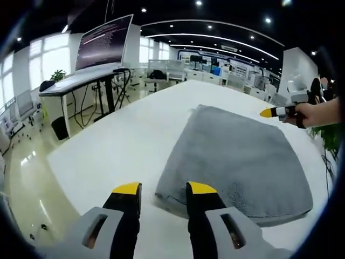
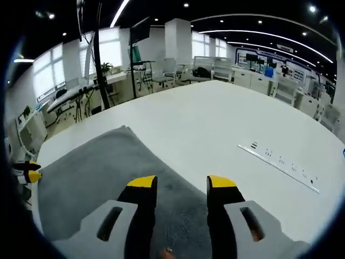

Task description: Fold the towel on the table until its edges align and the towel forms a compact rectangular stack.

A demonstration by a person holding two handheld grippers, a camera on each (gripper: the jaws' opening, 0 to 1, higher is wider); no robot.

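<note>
A grey towel lies flat on the white table, folded into a thick rectangle. My left gripper stands open just above the towel's near left corner, nothing between its yellow-tipped fingers. My right gripper is open too, hovering over the towel near its right edge. In the left gripper view, the right gripper comes in from the right, held by a hand above the towel's far corner. The left gripper's yellow tip shows at the left of the right gripper view.
A strip of printed marks lies on the table right of the towel. A desk with a monitor stands beyond the table's left edge. A green plant sits at the right. Office desks and chairs stand behind.
</note>
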